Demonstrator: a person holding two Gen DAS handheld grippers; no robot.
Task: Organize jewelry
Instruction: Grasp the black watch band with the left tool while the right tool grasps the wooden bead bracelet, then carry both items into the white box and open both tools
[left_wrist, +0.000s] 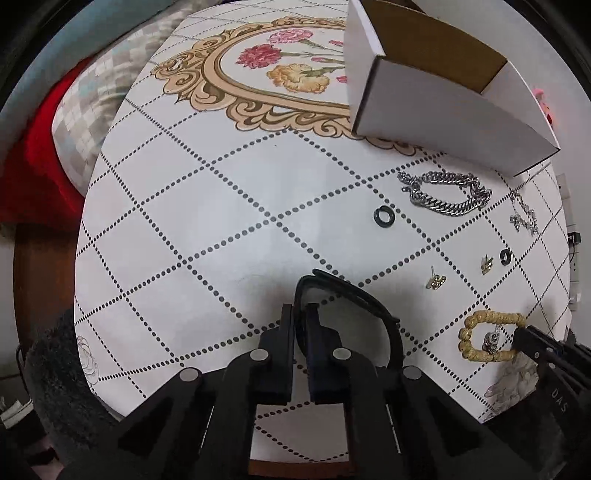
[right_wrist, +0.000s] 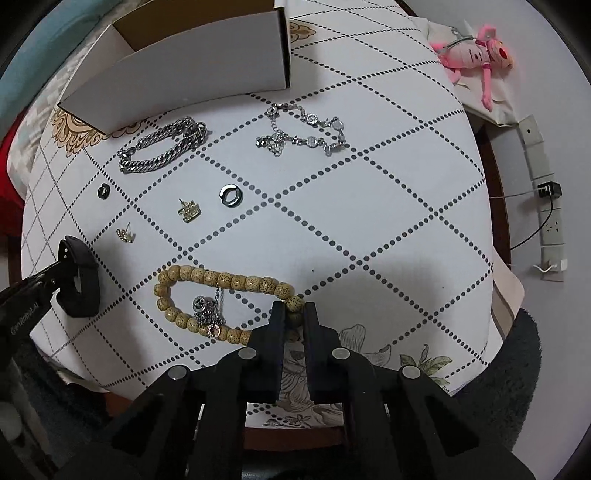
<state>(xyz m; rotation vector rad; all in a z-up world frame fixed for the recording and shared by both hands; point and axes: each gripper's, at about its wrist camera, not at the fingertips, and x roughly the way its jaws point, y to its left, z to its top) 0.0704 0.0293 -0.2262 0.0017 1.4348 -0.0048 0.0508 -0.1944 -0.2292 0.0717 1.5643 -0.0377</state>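
My left gripper (left_wrist: 300, 310) is shut on a black band bracelet (left_wrist: 354, 295), also seen in the right wrist view (right_wrist: 79, 280). My right gripper (right_wrist: 294, 308) is shut on the right end of a tan beaded bracelet (right_wrist: 221, 278), which lies on the table with a small silver necklace (right_wrist: 207, 310) inside its loop. A white open cardboard box (left_wrist: 436, 85) stands at the back. A silver chain bracelet (right_wrist: 162, 146), a crystal bracelet (right_wrist: 303, 129), two dark rings (right_wrist: 231, 194) (right_wrist: 103, 191) and two gold earrings (right_wrist: 189, 210) (right_wrist: 125, 234) lie on the tablecloth.
The round table (left_wrist: 229, 206) has a white cloth with dotted diamonds and a floral frame (left_wrist: 280, 66). A pink plush toy (right_wrist: 476, 55) lies off the table at the right. A red cloth and a checked pillow (left_wrist: 74, 122) sit beyond the left edge.
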